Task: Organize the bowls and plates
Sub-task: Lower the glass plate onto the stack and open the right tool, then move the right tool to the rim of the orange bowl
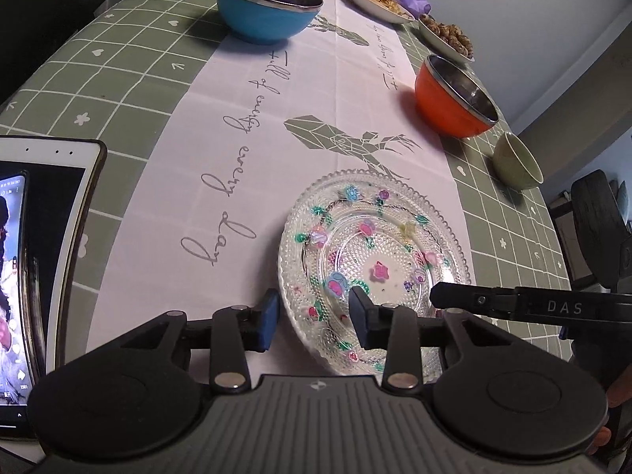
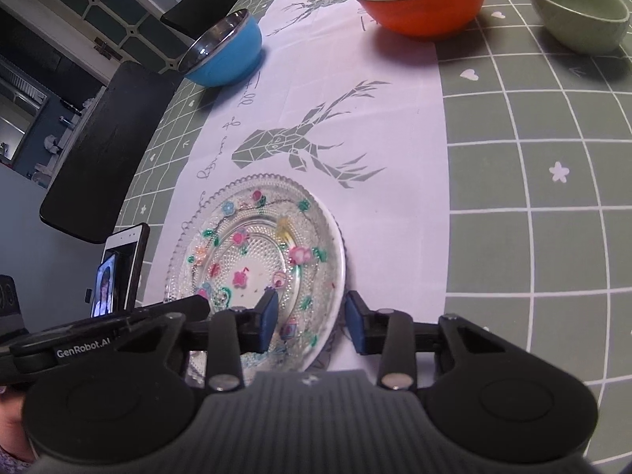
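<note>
Dim, even indoor light; fisheye bend at frame edges.
We note soft shadows beside the orange bowl (image 1: 454, 96) and glare on its steel rim.

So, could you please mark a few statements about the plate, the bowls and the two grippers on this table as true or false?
1. The glass plate lies on the white runner. True.
2. The blue bowl is stacked inside the orange bowl. False: they stand apart.
3. The left gripper straddles the plate's near rim. True.
4. The green bowl holds food. False: it looks empty.
5. The right gripper has lifted the plate clear. False: the plate rests on the table.
</note>
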Available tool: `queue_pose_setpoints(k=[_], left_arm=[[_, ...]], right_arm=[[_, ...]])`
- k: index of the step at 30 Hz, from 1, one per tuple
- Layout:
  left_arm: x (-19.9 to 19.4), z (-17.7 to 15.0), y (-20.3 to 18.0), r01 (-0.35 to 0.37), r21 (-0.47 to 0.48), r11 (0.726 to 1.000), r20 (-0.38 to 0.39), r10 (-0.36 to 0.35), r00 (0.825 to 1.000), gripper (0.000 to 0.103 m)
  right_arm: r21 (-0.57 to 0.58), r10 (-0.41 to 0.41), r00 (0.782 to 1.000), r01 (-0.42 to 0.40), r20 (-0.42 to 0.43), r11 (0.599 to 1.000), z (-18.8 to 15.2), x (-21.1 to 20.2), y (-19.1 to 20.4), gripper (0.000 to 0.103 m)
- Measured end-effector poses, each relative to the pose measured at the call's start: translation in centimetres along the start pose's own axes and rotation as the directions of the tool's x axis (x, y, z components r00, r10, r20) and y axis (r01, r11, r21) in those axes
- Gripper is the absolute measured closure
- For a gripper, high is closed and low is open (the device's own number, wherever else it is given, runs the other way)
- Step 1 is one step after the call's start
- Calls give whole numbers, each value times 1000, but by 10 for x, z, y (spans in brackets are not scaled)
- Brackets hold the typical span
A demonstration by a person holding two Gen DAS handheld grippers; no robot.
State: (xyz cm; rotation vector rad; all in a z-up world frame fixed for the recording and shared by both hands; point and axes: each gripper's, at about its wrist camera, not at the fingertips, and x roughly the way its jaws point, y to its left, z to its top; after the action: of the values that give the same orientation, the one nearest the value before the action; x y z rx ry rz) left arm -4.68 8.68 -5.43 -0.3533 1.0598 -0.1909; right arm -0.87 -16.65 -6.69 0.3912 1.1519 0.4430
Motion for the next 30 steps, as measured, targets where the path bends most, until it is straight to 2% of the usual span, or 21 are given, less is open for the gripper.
queue_pose_setpoints(k=[6, 17, 25, 28, 30], left_arm=[[4, 11, -2, -33, -20, 999, 6, 33, 999, 60], [24, 49, 0, -74, -36, 997, 28, 75, 997, 60], [28, 57, 1, -84, -47, 995, 31, 85, 996, 61], [25, 55, -1, -107, -23, 994, 50, 108, 993, 60], [22, 54, 1, -116, -32, 993, 78, 118, 990, 58]], right_arm=[[12, -9, 1000, 9, 17, 1000, 8, 5, 2, 72], [15, -8, 998, 8, 57, 1000, 46, 24, 0, 72], [18, 6, 997, -7, 73, 1000, 51, 27, -2, 73], [7, 4, 996, -5, 93, 1000, 50, 22, -3, 72], [-8, -13, 993, 14, 117, 1000, 51, 17, -3, 66]])
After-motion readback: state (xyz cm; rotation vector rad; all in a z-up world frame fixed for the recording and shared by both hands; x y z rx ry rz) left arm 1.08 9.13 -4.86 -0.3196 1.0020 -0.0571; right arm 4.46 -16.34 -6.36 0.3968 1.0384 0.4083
